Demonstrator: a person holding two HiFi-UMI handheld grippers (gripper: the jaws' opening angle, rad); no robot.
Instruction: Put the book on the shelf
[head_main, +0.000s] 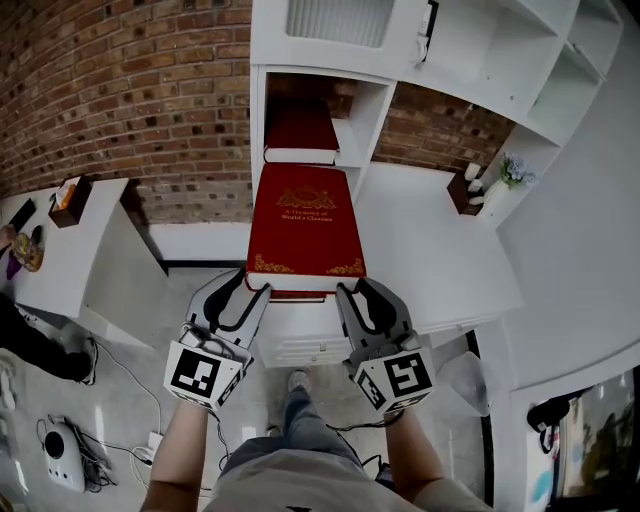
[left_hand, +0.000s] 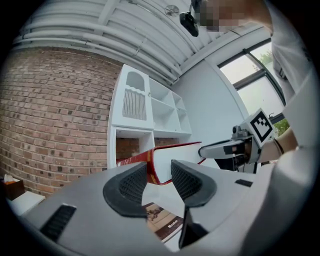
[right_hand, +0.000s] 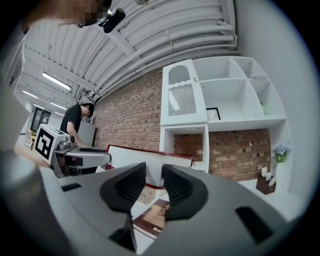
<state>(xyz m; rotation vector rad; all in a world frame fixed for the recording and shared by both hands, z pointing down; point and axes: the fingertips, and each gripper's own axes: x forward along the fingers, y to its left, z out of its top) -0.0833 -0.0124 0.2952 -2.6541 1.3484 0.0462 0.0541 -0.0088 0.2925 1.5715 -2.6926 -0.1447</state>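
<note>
- A white shelf unit (head_main: 320, 40) is standing against the brick wall (head_main: 150, 90), and a red book (head_main: 298, 130) is lying flat in its lower left compartment
- A white counter (head_main: 430, 260) is running out from under the shelf unit, and a brown booklet (left_hand: 162, 220) is lying flat on it
- A brown box (head_main: 462, 192), small white bottles (head_main: 472, 172) and a vase of flowers (head_main: 512, 172) are sitting at the counter's far right corner
- A side table (head_main: 90, 250) is standing to the left, carrying a small carton (head_main: 68, 198) at its far edge
- Loose cables (head_main: 120, 380) and a white device (head_main: 62, 455) are lying on the grey floor (head_main: 130, 330)
</note>
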